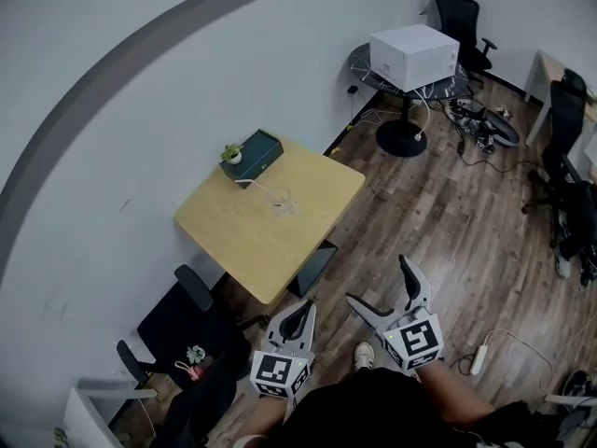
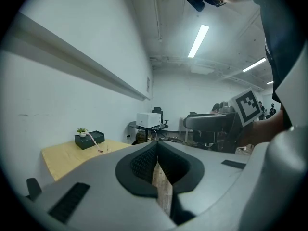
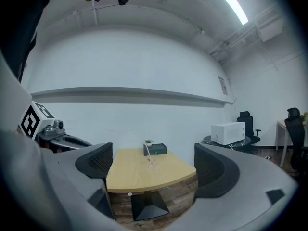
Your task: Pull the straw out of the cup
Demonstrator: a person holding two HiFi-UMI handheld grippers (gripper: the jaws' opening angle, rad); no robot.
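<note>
Far ahead stands a yellow table [image 1: 252, 241]. On it is a small clear cup [image 1: 284, 204] with a pale straw [image 1: 261, 189] leaning toward a dark box [image 1: 257, 152]. In the right gripper view the cup [image 3: 152, 166] and straw [image 3: 147, 152] sit mid-table. The left gripper view shows them small at far left, cup [image 2: 107, 148] and straw [image 2: 96, 142]. My left gripper [image 1: 304, 307] is shut and holds nothing. My right gripper [image 1: 377, 280] is open and empty. Both hang over the wooden floor, well short of the table.
A small potted plant [image 1: 231, 154] sits by the dark box. A black chair [image 1: 182, 317] stands at the table's left end. A white appliance [image 1: 413, 56] rests on a round black table, with office chairs [image 1: 564, 133] and cables [image 1: 480, 124] beyond. A power strip [image 1: 480, 358] lies on the floor.
</note>
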